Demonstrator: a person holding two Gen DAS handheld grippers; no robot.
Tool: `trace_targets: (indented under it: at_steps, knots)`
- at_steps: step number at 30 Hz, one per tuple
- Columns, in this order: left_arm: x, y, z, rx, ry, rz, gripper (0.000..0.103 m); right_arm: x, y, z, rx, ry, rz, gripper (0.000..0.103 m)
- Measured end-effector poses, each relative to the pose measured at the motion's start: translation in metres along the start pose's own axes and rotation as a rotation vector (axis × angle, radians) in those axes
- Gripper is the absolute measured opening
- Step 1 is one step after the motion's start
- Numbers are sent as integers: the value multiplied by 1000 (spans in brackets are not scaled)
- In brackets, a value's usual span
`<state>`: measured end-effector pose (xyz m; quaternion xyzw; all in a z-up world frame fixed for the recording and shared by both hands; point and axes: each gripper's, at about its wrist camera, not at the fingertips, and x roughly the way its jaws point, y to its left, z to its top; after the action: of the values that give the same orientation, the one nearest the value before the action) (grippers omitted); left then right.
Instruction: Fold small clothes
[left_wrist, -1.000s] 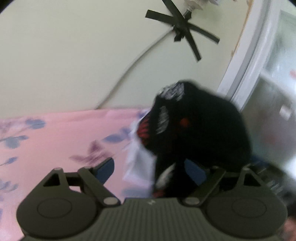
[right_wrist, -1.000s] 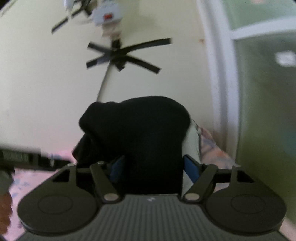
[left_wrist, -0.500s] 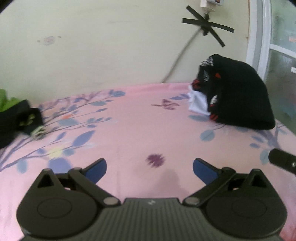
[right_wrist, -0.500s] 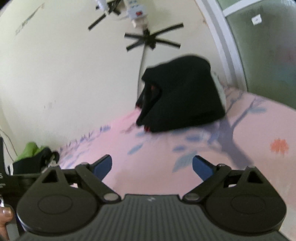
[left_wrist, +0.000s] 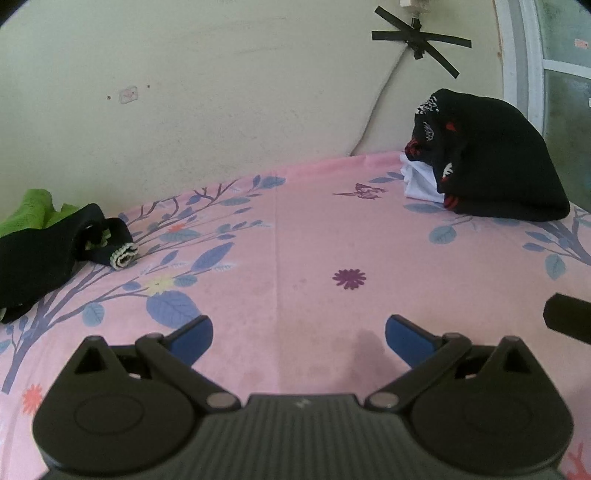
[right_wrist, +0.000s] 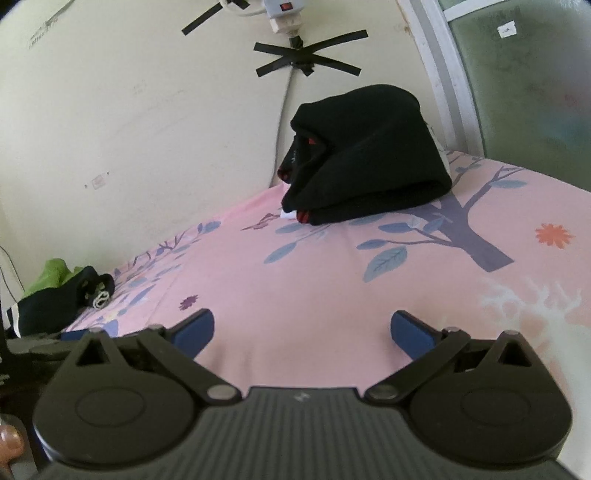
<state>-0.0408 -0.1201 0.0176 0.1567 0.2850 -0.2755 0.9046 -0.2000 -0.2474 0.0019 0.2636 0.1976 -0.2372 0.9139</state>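
A stack of folded clothes, black on top with red and white prints and a white piece underneath (left_wrist: 491, 162), sits at the far right of the pink floral sheet (left_wrist: 295, 240); it also shows in the right wrist view (right_wrist: 365, 158). A loose pile of black and green clothes (left_wrist: 48, 236) lies at the far left, also in the right wrist view (right_wrist: 59, 291). My left gripper (left_wrist: 297, 338) is open and empty over the sheet. My right gripper (right_wrist: 303, 332) is open and empty, well back from the stack.
A cream wall (left_wrist: 221, 92) runs behind the bed with a cable taped in black crosses (left_wrist: 417, 37) and a power strip (right_wrist: 286, 11). A white window frame (left_wrist: 524, 62) stands at the right. Part of the other gripper (left_wrist: 569, 321) shows at the right edge.
Both grippers have let go of the black folded garment, left it on the stack, and pulled back from it. The jaws now stand open over the sheet.
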Motion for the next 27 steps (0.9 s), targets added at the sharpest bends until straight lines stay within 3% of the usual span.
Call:
trace_targets:
  at_steps: [15, 27]
  knots:
    - [1, 3, 0, -20, 13, -8, 103, 1, -3, 1, 17, 3, 21, 97]
    - [-7, -3, -1, 27, -36, 14, 103, 0, -5, 0, 28, -2, 36, 97]
